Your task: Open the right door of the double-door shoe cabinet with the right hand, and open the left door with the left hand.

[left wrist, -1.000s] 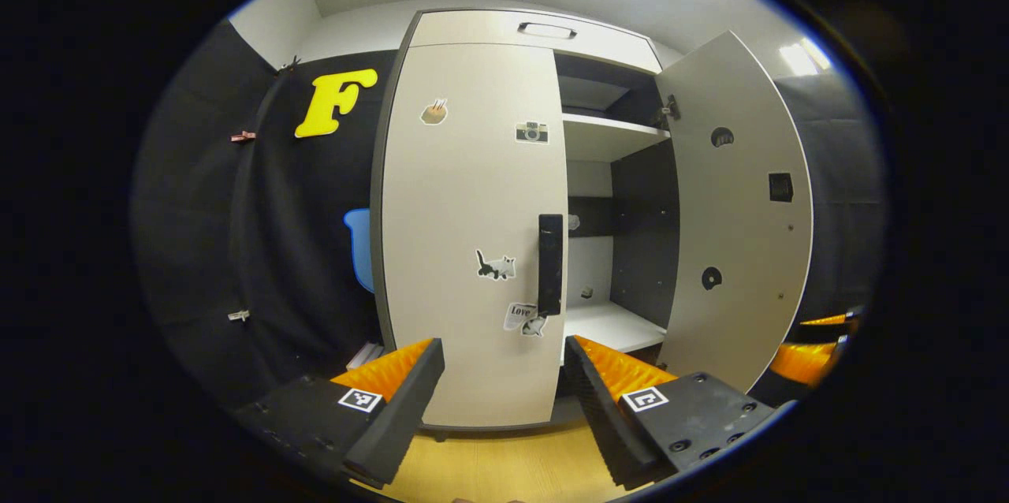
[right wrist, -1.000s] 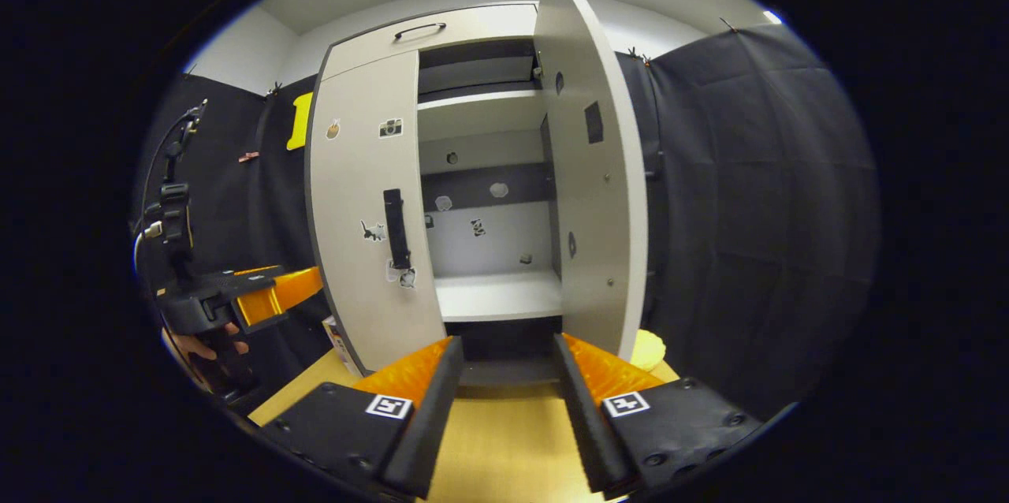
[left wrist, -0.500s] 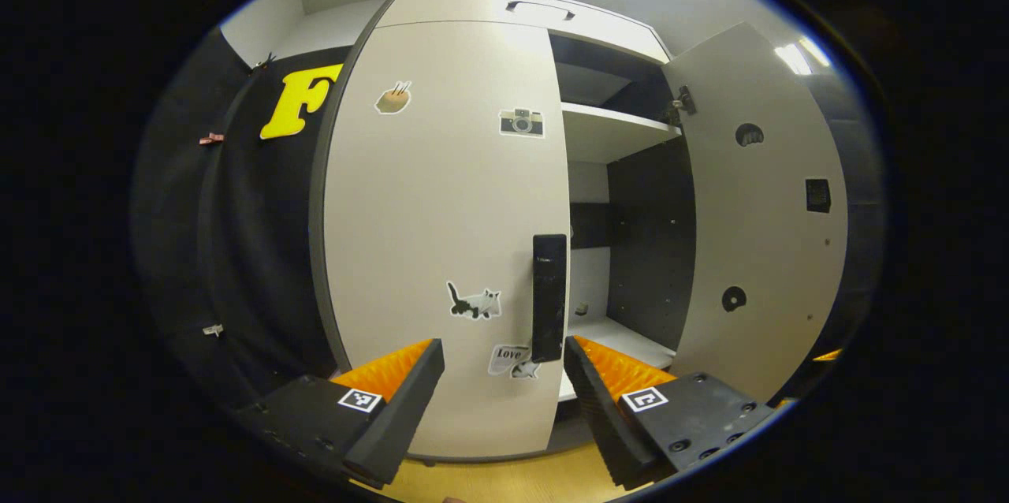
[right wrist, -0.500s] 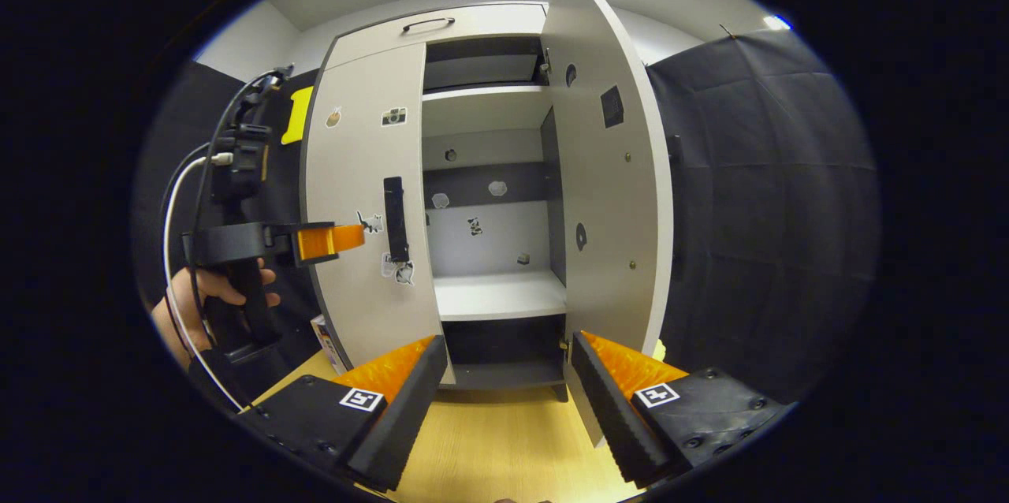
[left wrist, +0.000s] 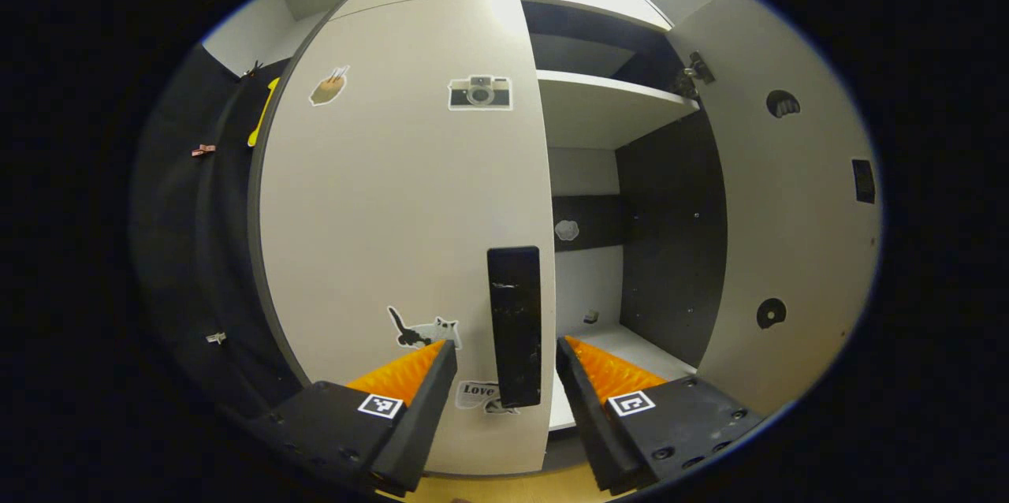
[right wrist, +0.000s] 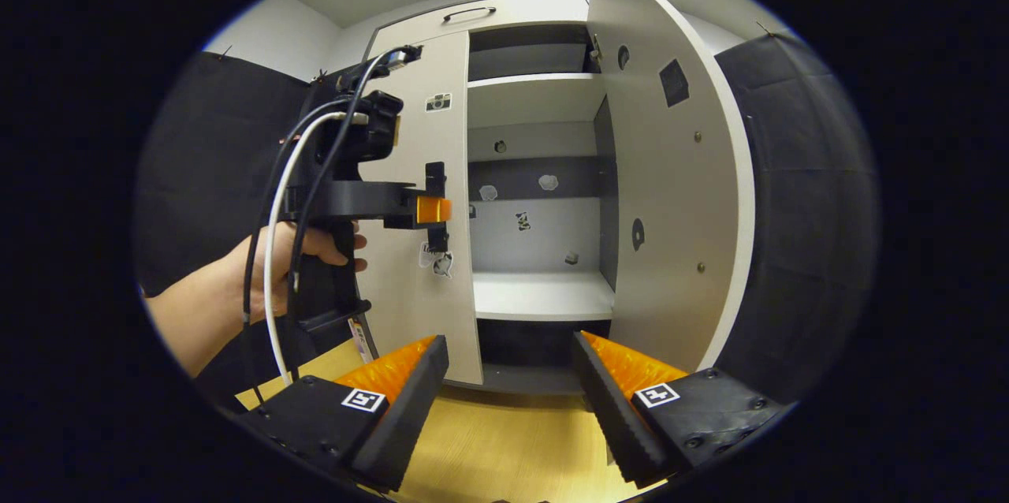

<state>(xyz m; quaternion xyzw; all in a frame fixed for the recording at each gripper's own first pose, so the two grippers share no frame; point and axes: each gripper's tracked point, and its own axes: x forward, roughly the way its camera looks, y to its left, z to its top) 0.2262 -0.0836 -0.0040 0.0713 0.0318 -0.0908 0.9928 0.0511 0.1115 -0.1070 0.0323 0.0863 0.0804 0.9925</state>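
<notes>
The shoe cabinet (left wrist: 599,10) stands straight ahead of both my grippers. Its right door (right wrist: 678,195) is swung wide open, just ahead and to the right of my right gripper (right wrist: 508,377), baring the white shelves (right wrist: 544,294) and dark side wall inside. Its left door (left wrist: 394,195) is closed and sits close in front of my left gripper (left wrist: 504,377), carrying a few small stickers: a camera (left wrist: 479,92), a cat (left wrist: 422,329) and some others.

The door's dark upright handle (left wrist: 515,326) stands between my left gripper's two fingers, which are spread apart on either side of it; I cannot tell whether either one touches it. From the right gripper view, my left gripper (right wrist: 433,209) shows off to the left and higher up, its tip at the handle (right wrist: 436,203), with my left hand (right wrist: 315,247) wrapped round its grip and cables trailing down.

My right gripper is spread apart and holds nothing, over the pale wooden floor (right wrist: 504,440) in front of the cabinet's base.
</notes>
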